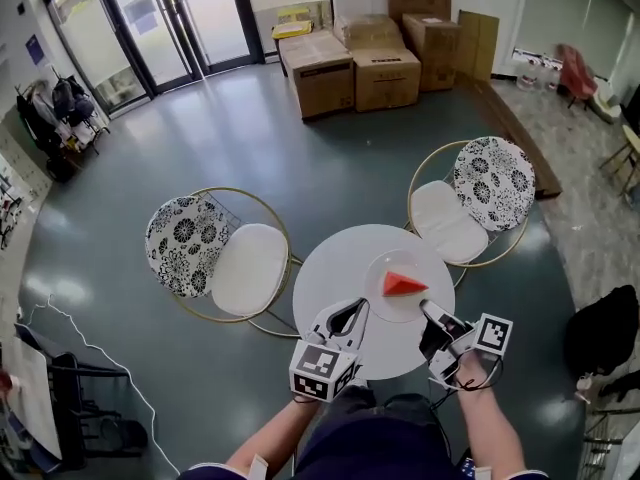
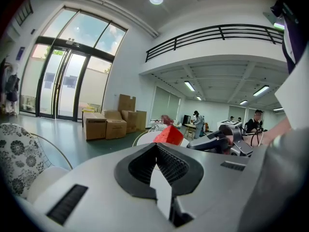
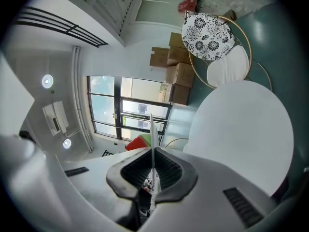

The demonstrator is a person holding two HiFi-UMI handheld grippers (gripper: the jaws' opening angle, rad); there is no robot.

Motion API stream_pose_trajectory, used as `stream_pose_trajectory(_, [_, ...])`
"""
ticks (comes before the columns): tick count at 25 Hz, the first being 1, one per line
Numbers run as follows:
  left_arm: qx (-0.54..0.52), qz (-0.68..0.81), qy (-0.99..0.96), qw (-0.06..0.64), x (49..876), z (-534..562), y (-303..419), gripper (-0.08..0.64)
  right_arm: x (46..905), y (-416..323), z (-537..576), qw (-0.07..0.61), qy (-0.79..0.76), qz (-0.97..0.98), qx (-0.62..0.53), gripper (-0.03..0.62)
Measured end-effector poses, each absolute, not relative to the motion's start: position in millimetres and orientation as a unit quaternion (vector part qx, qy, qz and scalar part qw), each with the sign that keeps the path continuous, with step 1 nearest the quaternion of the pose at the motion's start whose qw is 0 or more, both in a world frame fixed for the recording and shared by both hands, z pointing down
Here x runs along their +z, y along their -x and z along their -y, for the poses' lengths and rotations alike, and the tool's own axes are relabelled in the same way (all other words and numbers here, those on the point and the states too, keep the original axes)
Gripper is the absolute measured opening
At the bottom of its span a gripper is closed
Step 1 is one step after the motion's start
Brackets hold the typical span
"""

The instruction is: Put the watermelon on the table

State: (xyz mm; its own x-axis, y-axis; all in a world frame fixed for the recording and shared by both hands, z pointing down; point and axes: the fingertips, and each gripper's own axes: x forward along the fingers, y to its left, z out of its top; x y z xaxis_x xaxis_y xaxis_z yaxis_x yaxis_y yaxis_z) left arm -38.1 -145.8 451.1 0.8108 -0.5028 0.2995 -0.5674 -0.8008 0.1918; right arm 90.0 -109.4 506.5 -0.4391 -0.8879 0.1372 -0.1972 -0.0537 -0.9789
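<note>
Now, the watermelon sits on the plate, over the right side of the surface. Right tool is clenched on the plate's near rim; left tool, closed on nothing, hovers just left of the plate. Best play, I'd say: hold that plate level, ease it flat, then let go, or the slice slides.

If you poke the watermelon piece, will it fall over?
Probably not: the watermelon wedge sits low and wide, so it looks steady. It may slide, though, since the clear plate under it looks smooth. It seems stiff, not floppy.
</note>
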Motion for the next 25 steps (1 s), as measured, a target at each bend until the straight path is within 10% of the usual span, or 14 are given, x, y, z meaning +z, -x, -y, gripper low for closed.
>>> stream_pose_trajectory(25, [0.154, 0.336, -0.915, 0.163, 512.3, 162.1, 4.4, 0.005, 606.4, -137.0, 142.0, 0.218, 0.420, -0.610, -0.636, 0.018])
